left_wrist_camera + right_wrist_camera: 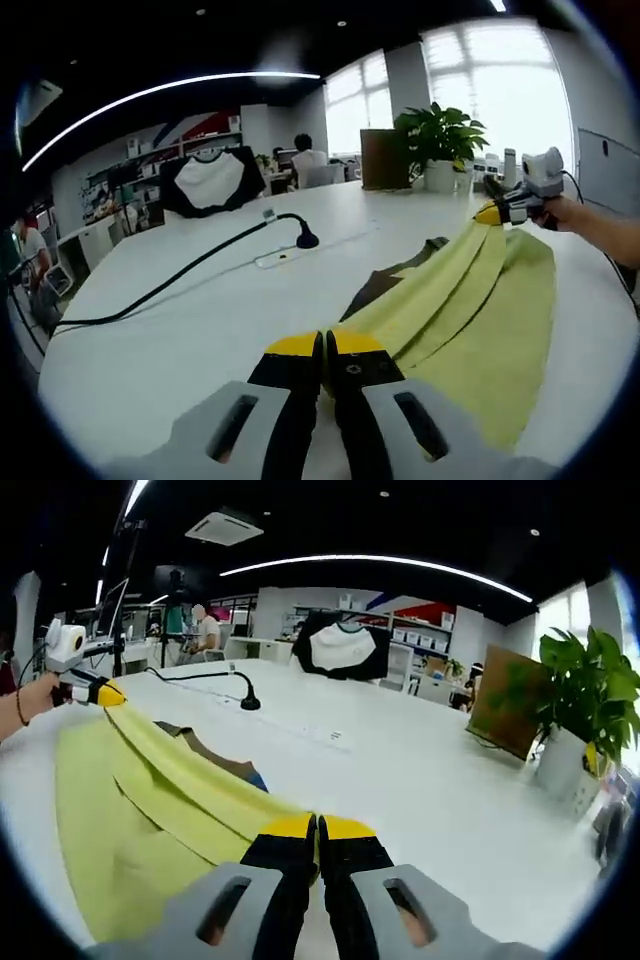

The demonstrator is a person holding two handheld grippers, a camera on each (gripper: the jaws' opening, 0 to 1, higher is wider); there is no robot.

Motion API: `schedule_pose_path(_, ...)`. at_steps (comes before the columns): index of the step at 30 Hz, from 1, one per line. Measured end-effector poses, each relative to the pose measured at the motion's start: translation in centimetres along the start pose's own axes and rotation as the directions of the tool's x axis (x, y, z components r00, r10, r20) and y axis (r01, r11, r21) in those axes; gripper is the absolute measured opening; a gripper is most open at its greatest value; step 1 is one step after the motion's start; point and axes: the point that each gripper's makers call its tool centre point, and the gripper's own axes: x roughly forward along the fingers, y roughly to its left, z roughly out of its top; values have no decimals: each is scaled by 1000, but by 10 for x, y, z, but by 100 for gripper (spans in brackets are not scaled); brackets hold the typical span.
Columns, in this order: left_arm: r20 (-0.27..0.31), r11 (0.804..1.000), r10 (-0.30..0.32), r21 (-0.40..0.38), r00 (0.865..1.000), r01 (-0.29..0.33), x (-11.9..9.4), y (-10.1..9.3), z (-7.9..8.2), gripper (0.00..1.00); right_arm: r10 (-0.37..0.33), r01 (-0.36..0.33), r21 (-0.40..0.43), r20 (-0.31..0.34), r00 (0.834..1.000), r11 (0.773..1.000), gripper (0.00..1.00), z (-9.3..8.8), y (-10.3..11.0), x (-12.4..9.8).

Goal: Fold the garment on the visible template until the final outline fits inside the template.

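Observation:
A yellow-green garment [470, 300] lies stretched along the white table [180, 340], lifted into a ridge between the two grippers. My left gripper [325, 348] is shut on its near edge. At the far end, my right gripper [490, 213] pinches the other edge. A brown template [385, 280] shows from under the cloth. In the right gripper view, the right gripper [318, 828] is shut on the garment [130, 810], and the left gripper [108, 693], held by a hand, grips the far end. The template [215, 755] shows beside the fold, with a small blue patch.
A black cable with a gooseneck microphone [305, 238] [248, 700] runs across the table. A potted plant [440, 150] [580, 720] and a brown board [505, 710] stand near the edge. A black-and-white shirt [212, 180] hangs behind. People sit at far desks.

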Motion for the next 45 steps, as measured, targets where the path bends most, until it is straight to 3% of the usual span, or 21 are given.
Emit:
schedule_pose_path(7, -39, 999, 8, 36, 999, -6, 5, 1, -10, 2, 8, -9, -20, -37, 999, 1000, 0, -13, 0, 9)
schedule_pose_path(16, -57, 999, 12, 45, 998, -9, 8, 4, -16, 2, 12, -14, -36, -54, 998, 999, 0, -16, -1, 14)
schedule_pose_path(18, -54, 999, 7, 48, 998, -5, 9, 5, -15, 2, 27, -28, -8, -62, 998, 1000, 0, -14, -1, 14)
schedule_pose_path(20, -31, 993, -12, 119, 999, 15, 9, 3, -7, 3, 38, -38, 2, -55, 998, 999, 0, -10, 0, 14)
schedule_pose_path(22, -12, 981, -21, 195, 1000, 23, 5, 0, 2, 9, 10, -9, -46, 23, 1000, 999, 10, 6, -5, 9)
schedule_pose_path(24, -10, 962, 10, 273, 1000, -7, 0, 5, 7, 20, -53, 54, -105, 13, 998, 993, 17, 11, -17, 0)
schedule_pose_path(25, 16, 953, 8, 304, 1000, -12, -2, 5, 13, 24, -29, 30, -103, 14, 999, 994, 17, 14, -13, -4)
schedule_pose_path(28, 42, 957, -52, 286, 998, 38, -16, -2, 24, 34, -6, 9, -104, 28, 1000, 995, 22, 19, -14, -11)
schedule_pose_path(30, 64, 936, -92, 346, 994, 65, -22, -5, 33, 39, -1, 4, -117, 24, 1000, 993, 27, 20, -14, -18)
schedule_pose_path(32, 39, 904, -98, 421, 994, 73, -28, -4, 31, 43, 8, -5, -161, 15, 1000, 987, 31, 20, -16, -25)
schedule_pose_path(37, -34, 829, -134, 544, 990, 131, -37, -10, 20, 44, 45, -53, -293, -33, 998, 955, 37, 18, -14, -39)
schedule_pose_path(40, -84, 785, -133, 599, 987, 157, -39, -11, 11, 44, 73, -100, -401, -82, 994, 911, 38, 12, -8, -45)
schedule_pose_path(42, -101, 773, -126, 613, 987, 162, -38, -10, 8, 44, 75, -125, -464, -125, 989, 877, 38, 6, -6, -47)
schedule_pose_path(45, -137, 745, -118, 642, 984, 179, -35, -10, 1, 43, 61, -139, -510, -167, 984, 849, 38, -1, -7, -45)
